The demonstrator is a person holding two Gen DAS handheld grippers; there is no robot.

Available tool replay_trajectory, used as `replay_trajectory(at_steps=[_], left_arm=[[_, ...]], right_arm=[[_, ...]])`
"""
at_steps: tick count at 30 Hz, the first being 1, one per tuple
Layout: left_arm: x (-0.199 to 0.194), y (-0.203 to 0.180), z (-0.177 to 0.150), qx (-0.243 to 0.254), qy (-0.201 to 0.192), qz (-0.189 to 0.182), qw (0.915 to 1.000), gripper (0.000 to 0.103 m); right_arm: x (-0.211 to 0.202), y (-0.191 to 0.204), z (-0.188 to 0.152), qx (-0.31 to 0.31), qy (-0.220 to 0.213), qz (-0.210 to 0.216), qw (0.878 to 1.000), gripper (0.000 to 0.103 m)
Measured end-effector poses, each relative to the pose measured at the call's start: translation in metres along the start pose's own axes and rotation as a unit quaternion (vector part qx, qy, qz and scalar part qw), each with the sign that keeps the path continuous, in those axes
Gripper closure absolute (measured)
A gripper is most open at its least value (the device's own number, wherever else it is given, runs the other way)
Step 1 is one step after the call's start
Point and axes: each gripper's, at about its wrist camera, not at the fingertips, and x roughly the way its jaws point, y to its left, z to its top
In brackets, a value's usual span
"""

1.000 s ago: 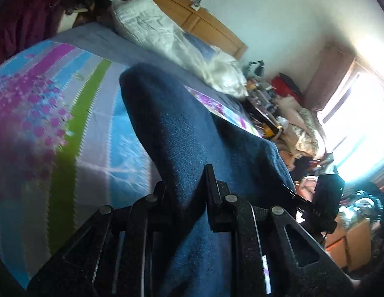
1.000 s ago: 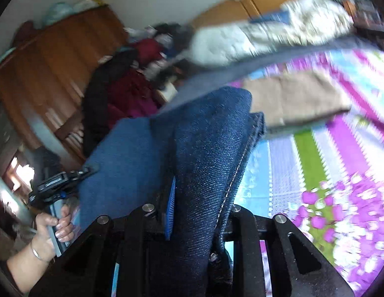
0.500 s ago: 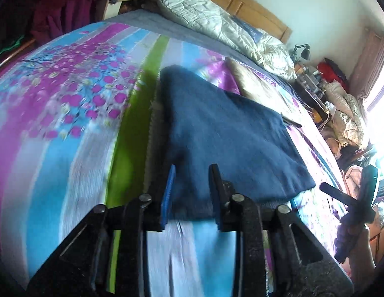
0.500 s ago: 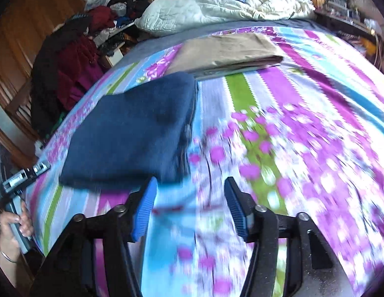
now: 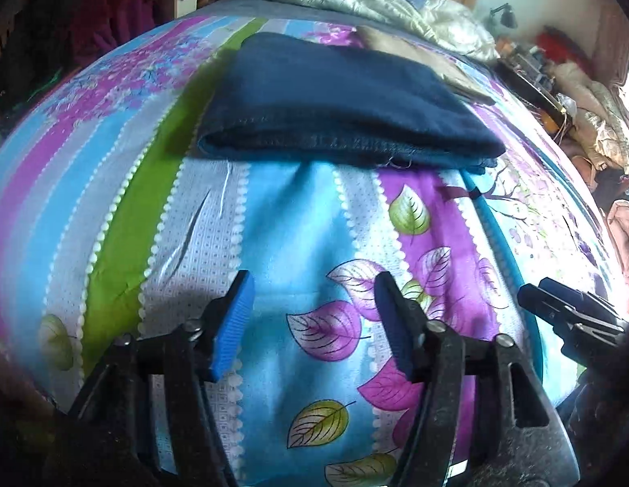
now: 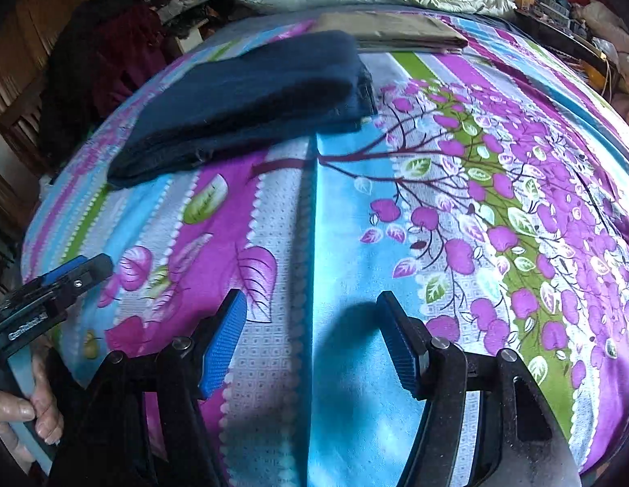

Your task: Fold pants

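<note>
change: both grippers let go of pants (image 5: 338,109) since 1 s ago, backed off | left gripper (image 5: 314,324) fingers wide, empty | right gripper (image 6: 312,343) fingers wide, empty | pants folded flat on bed (image 5: 282,223), beside tan stack (image 6: 387,32) | fold looks done

The left gripper (image 5: 314,324), jaws spread and empty, hangs above the bedspread (image 5: 282,219) near the folded pants (image 5: 334,97).
</note>
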Motion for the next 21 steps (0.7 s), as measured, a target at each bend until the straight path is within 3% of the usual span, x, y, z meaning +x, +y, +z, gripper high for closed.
replay_trajectory(at_steps=[2,4,5,6,7,10,14,21], left_arm=[[0.009,0.005,-0.003,-0.005,0.007,0.01,0.9999,0.035],[0.017,0.004,-0.006,0.008,0.018,0.029,0.9994,0.035],[0.018,0.003,-0.007,0.014,0.014,0.032,0.9993,0.032],[0.019,0.001,-0.008,0.022,0.012,0.033,0.9992,0.022],[0.021,-0.002,-0.009,0.03,0.016,0.034,0.9988,0.011],[0.028,-0.015,-0.011,0.06,0.028,0.065,0.9957,0.0],[0.03,-0.014,-0.011,0.051,0.024,0.074,0.9957,0.0],[0.028,-0.022,-0.017,0.034,0.019,0.097,0.9945,0.0]], right_arm=[[0.009,0.005,-0.004,-0.014,-0.019,-0.022,0.999,0.027],[0.012,0.013,-0.005,-0.028,-0.021,-0.041,0.999,0.013],[0.013,0.017,-0.005,-0.031,-0.018,-0.044,0.998,0.007],[0.016,0.021,-0.006,-0.035,-0.012,-0.046,0.998,0.0],[0.018,0.024,-0.007,-0.037,-0.013,-0.056,0.998,0.0],[0.02,0.028,-0.009,-0.033,-0.025,-0.071,0.997,0.0],[0.02,0.027,-0.01,-0.028,-0.037,-0.067,0.997,0.0],[0.023,0.024,-0.007,-0.038,-0.022,-0.058,0.997,0.0]])
